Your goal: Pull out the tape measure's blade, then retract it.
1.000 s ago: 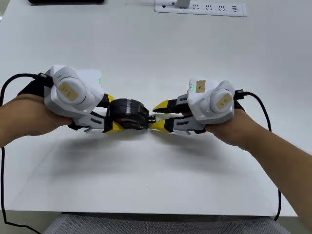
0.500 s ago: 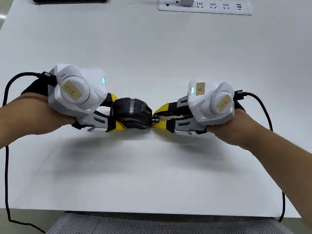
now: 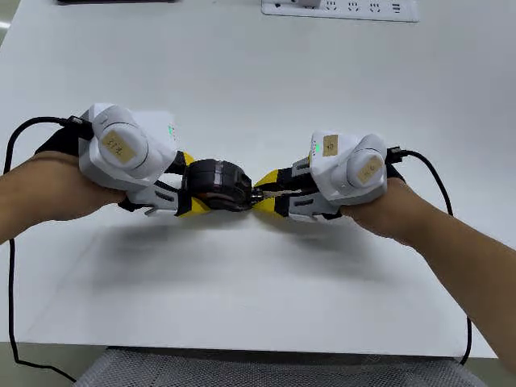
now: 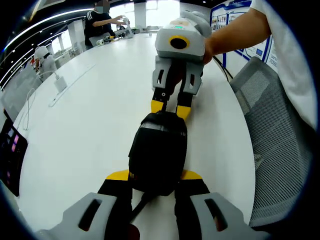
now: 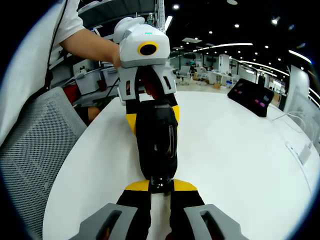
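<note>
A black tape measure is held just above the white table, with my left gripper shut on its case from the left. In the left gripper view the case sits between my yellow jaw tips. My right gripper meets the case from the right, its jaws pinched on the blade's end hook. The right gripper view looks along the case to the left gripper behind it. Hardly any blade shows outside the case.
A white power strip lies at the table's far edge and a dark object at the far left. Black cables trail from both grippers. A grey mesh chair sits under the near edge.
The short stretch of blade seen between case and right gripper a second ago has gone. The right jaws now sit closer together, right at the case mouth.
</note>
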{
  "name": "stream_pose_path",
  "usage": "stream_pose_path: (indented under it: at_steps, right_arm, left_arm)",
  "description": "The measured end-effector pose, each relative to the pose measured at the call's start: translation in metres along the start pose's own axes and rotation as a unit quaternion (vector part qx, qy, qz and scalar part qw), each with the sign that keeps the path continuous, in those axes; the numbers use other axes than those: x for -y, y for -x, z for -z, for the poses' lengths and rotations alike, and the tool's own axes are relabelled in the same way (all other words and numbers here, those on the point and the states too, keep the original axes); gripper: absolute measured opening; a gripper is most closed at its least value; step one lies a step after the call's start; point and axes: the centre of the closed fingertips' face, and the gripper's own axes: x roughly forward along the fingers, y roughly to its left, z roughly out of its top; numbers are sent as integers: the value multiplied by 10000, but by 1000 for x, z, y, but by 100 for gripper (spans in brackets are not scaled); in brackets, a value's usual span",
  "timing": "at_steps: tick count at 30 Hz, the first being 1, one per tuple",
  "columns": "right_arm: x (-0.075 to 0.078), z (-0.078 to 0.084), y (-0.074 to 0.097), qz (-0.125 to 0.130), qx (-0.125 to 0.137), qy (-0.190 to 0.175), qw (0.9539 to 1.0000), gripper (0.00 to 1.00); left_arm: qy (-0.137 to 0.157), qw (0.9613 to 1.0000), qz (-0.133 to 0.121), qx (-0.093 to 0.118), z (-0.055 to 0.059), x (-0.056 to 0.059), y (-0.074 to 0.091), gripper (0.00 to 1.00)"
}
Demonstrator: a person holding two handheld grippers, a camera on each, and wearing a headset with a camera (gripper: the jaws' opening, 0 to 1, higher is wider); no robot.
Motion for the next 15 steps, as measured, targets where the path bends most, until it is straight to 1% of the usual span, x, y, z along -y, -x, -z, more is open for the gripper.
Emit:
stream_pose_path:
  at_steps: [5, 7, 11, 15]
  right_arm:
    - [0, 0, 1, 17, -8, 52, 10000, 9]
    - [-1, 0, 1, 16, -16, 79, 10000, 9]
    - [-2, -1, 3, -8, -7, 70, 10000, 9]
    - [-2, 0, 3, -7, -14, 95, 10000, 9]
  left_arm:
    - [-26, 10000, -35, 28, 1, 0, 0, 27]
    - [15, 10000, -31, 36, 1, 0, 0, 27]
    - [-52, 10000, -9, 0, 1, 0, 0, 27]
    - [-40, 10000, -9, 2, 1, 0, 0, 27]
